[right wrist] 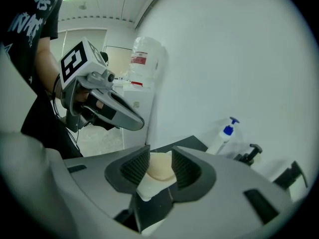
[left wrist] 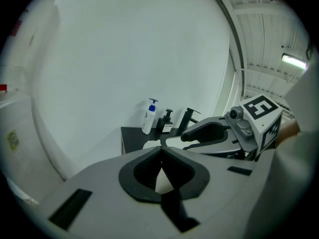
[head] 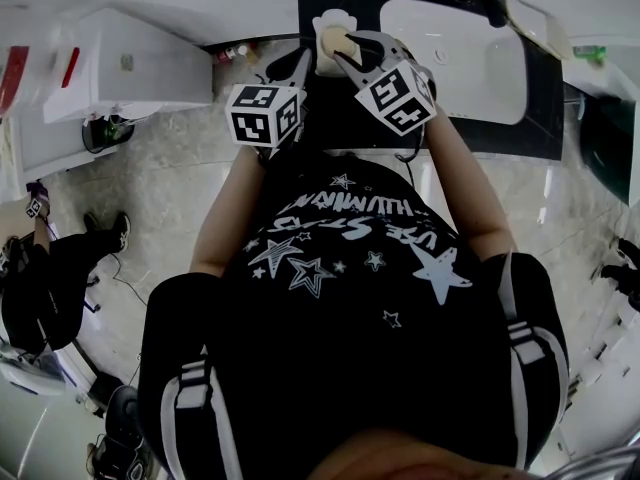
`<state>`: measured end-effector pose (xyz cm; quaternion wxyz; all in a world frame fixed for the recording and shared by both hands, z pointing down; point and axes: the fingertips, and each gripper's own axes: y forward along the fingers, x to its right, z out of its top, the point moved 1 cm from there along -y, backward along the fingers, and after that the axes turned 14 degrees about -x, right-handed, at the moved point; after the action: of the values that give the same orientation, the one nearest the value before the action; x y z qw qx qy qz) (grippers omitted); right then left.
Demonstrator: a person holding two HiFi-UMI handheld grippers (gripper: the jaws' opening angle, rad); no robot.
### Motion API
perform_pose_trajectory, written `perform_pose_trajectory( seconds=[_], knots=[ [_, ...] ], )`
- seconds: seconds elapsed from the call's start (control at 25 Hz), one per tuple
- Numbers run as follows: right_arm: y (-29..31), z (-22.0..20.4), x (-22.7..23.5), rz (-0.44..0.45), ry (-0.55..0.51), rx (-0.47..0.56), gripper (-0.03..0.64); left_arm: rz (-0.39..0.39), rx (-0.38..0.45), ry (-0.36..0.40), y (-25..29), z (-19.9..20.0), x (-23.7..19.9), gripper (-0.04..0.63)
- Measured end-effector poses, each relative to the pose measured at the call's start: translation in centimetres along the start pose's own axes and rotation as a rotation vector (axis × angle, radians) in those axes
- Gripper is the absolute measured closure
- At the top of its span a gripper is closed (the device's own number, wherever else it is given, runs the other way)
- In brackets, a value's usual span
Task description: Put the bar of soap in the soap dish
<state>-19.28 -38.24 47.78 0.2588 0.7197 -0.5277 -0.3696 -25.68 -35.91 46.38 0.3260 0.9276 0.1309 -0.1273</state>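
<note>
A beige bar of soap [right wrist: 159, 167] sits between the pads of my right gripper [right wrist: 160, 161], which is shut on it. Right under the soap shows the white soap dish [right wrist: 147, 189]; whether they touch I cannot tell. In the head view the soap [head: 333, 41] is at the near edge of the scalloped dish [head: 336, 18] on the black counter [head: 330, 108], with the right gripper [head: 347, 52] reaching in from the right. My left gripper [head: 303, 61] hovers just left of the dish. Its jaws [left wrist: 160, 151] are shut on nothing.
A white basin [head: 455, 53] lies right of the dish. A white pump bottle with a blue top [left wrist: 149, 116] and a black tap [left wrist: 188, 117] stand at the counter's back by the white wall. A white cabinet [head: 130, 63] is at left.
</note>
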Motion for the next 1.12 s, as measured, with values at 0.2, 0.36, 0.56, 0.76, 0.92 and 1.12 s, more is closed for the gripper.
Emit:
perform_pose_trajectory(
  seconds=[0.2, 0.36, 0.56, 0.76, 0.92, 1.12],
  knots=[
    [-2.4, -0.8, -0.3, 0.012, 0.049, 0.045, 0.479, 0.009, 0.016, 0.002, -0.6, -0.2, 1.9, 0.583],
    [-4.5, -1.7, -0.9, 0.02, 0.065, 0.085, 0.481, 0.016, 0.027, 0.0, -0.9, -0.6, 3.9, 0.583],
    [-7.0, -4.1, -1.5, 0.007, 0.063, 0.115, 0.543, 0.043, 0.042, -0.01, -1.3, -1.5, 6.7, 0.583],
    [-8.8, -7.0, -2.4, 0.036, 0.066, 0.129, 0.561, 0.067, 0.052, -0.026, -1.7, -3.2, 10.1, 0.583],
    [-9.7, -8.0, -4.2, 0.087, 0.06, 0.182, 0.589, 0.11, 0.037, -0.027, -2.4, -5.1, 11.9, 0.583],
    [-11.1, -8.5, -5.1, 0.123, 0.073, 0.231, 0.607, 0.138, 0.04, -0.025, -3.0, -5.3, 13.5, 0.583]
  ],
)
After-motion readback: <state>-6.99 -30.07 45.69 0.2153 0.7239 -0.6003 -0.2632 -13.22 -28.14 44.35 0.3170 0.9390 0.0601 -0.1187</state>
